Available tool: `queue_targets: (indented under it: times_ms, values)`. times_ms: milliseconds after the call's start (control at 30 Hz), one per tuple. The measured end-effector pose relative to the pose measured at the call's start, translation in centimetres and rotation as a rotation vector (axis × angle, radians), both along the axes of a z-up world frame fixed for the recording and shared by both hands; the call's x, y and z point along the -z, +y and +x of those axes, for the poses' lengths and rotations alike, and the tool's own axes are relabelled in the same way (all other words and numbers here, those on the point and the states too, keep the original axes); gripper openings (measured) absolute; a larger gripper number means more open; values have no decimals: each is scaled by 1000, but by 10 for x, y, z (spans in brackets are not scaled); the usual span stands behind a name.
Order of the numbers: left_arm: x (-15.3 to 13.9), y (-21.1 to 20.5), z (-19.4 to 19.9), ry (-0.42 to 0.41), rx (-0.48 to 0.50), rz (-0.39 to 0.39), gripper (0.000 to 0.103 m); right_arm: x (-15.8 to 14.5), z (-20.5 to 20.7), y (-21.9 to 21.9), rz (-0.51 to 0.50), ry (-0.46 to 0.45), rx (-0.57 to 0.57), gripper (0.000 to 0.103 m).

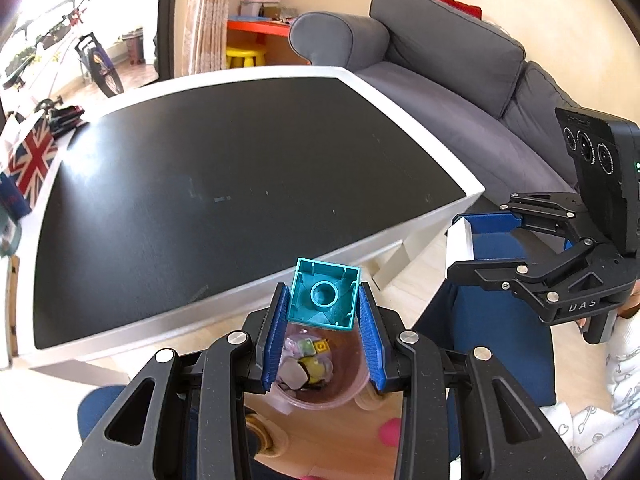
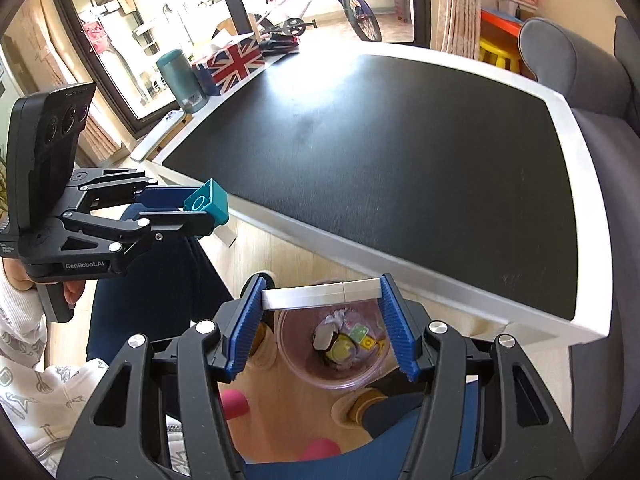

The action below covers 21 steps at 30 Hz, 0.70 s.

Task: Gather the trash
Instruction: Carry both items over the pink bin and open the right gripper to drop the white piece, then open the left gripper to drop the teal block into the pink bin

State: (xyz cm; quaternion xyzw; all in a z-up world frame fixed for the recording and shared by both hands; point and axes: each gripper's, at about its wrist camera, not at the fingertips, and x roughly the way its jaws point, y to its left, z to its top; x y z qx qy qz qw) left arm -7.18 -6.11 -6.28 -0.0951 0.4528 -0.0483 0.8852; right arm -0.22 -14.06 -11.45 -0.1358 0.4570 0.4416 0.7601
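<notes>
Bin of clear plastic sits on the floor nearest, small scraps inside, below both tools. Left gripper pinches a teal block above its rim. Right gripper clamps a white bar over the same bin. Beyond lies the black-topped table, then a grey sofa.

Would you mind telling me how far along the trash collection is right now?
Done: the clear cup on the floor already holds several small scraps. In hand: the left tool grips a teal block and the right tool a white bar, both above the cup. Left: dropping both in.
</notes>
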Motion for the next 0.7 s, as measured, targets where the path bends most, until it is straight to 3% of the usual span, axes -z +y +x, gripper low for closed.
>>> queue_targets:
  times_ms: [367,433,500,700]
  values:
    - [7,-6,-8,15,-8,-13,34,12,-3,4,5,24,-20,58]
    - [7,-5,-8,15,-8,-12,34,12,-1,5,1,21,-12,77]
    - [8,-5,-8,15,-6,-11,34,11,1,2,14,23,2,86]
    - [9,-6,-5,21,6,-15,34,12,5,-2,8,30,40,92]
